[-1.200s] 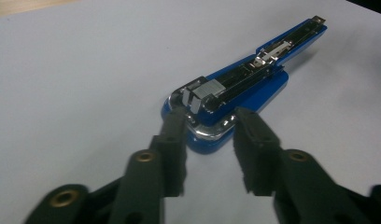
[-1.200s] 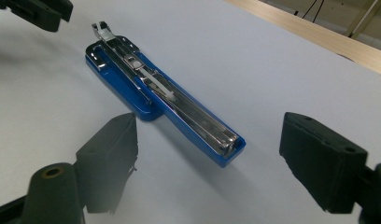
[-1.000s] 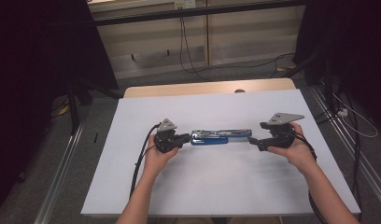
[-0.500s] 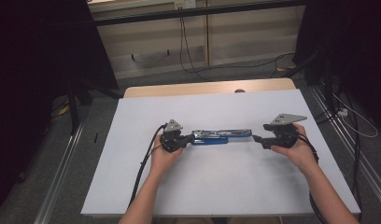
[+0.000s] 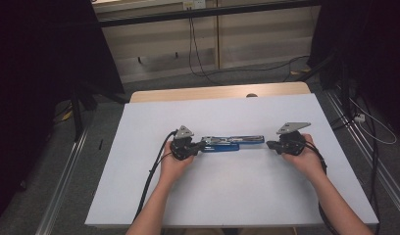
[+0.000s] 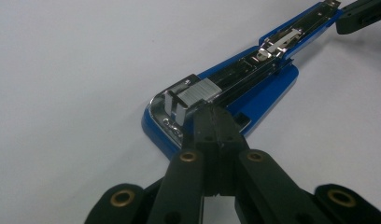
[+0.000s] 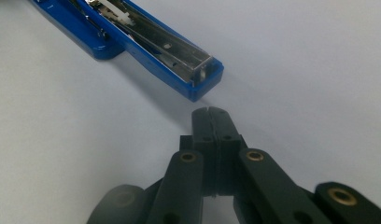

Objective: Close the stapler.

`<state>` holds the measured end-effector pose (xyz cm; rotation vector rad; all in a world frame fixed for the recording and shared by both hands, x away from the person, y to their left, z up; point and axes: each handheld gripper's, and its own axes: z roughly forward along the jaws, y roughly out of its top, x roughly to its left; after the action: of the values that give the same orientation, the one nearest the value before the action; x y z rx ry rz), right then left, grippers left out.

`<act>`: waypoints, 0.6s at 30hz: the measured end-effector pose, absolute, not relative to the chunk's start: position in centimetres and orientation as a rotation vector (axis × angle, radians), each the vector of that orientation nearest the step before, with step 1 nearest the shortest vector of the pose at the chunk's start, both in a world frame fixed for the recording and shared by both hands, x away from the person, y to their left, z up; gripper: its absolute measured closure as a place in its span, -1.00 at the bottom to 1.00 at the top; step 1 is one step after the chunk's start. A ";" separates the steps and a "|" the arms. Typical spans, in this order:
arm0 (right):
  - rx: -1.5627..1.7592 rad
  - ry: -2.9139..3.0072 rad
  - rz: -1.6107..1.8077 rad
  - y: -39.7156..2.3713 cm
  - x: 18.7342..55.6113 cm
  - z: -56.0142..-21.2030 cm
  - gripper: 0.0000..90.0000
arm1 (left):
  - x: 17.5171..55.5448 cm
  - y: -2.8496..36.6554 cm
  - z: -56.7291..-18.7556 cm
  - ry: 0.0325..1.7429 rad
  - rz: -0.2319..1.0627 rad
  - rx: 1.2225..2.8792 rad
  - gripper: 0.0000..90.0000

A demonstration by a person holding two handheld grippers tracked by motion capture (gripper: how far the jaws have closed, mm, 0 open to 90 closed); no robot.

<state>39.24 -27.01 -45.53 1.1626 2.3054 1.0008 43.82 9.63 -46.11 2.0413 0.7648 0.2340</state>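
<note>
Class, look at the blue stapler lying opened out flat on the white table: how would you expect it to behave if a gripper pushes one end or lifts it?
The stapler lies opened into one long line, so a push at one end would probably swing it. Its hinge would likely let it fold when lifted. The shiny metal channel looks slippery.

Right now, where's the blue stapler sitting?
In the high view the blue stapler lies opened flat mid-table on the white sheet, between the left gripper and the right gripper.
</note>
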 end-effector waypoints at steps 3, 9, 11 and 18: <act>1.162 2.315 1.003 -26.8 39.5 -45.7 1.00 | 43.8 9.6 -46.1 0.764 0.233 2.040 1.00; 1.147 2.324 0.995 -26.4 39.8 -45.8 1.00 | 43.8 9.6 -46.1 0.760 0.235 2.042 1.00; 1.145 2.336 1.012 -26.3 39.8 -45.9 1.00 | 43.8 9.6 -46.1 0.760 0.232 2.042 1.00; 1.138 2.317 1.033 -26.2 39.8 -45.5 1.00 | 43.8 9.6 -46.1 0.757 0.230 2.043 1.00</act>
<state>39.82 -26.17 -45.53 1.1385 2.3172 1.0333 43.79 9.60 -46.12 2.0429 0.7575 0.2297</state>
